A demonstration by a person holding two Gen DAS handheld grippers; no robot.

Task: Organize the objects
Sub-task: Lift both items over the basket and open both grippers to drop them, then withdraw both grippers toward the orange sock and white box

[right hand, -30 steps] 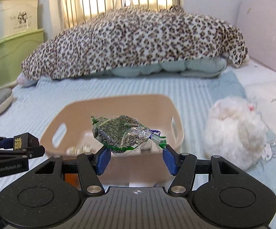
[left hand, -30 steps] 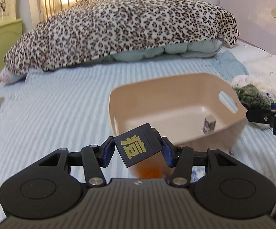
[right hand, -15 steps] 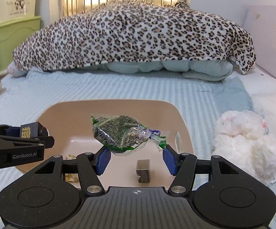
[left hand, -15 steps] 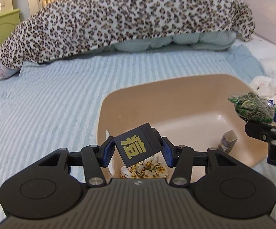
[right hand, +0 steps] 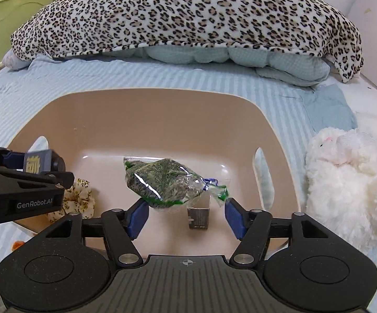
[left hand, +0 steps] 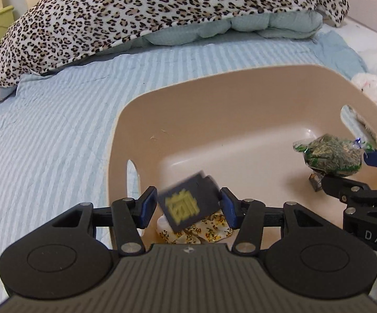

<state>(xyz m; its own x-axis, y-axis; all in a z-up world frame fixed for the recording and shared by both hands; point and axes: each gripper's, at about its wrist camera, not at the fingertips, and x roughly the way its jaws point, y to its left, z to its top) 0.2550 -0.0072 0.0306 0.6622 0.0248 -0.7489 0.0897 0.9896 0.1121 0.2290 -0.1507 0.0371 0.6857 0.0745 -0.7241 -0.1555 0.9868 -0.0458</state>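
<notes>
A beige plastic basin (left hand: 214,96) (right hand: 141,109) sits on the striped bed. My left gripper (left hand: 187,204) hangs over its near-left corner; its jaws stand apart from a dark block with a yellow character (left hand: 188,202) (right hand: 38,163), which is blurred between them. My right gripper (right hand: 183,208) is over the basin's near side, with a clear bag of green dried herbs (right hand: 167,182) (left hand: 332,156) resting on the left finger, clear of the right one. A floral scrunchie (left hand: 204,230) (right hand: 76,198) and a small dark box (right hand: 199,216) (left hand: 316,182) lie in the basin.
A leopard-print blanket (right hand: 188,18) is piled over a quilt at the far side of the bed. A white plush toy (right hand: 350,180) lies right of the basin. Green storage bins (right hand: 13,15) stand at far left. A small orange object (right hand: 17,245) lies by the basin's near-left corner.
Both grippers have moved forward and down over the basin. The left jaws have spread and the block has gone blurred between them. The right jaws have also widened around the herb bag.
</notes>
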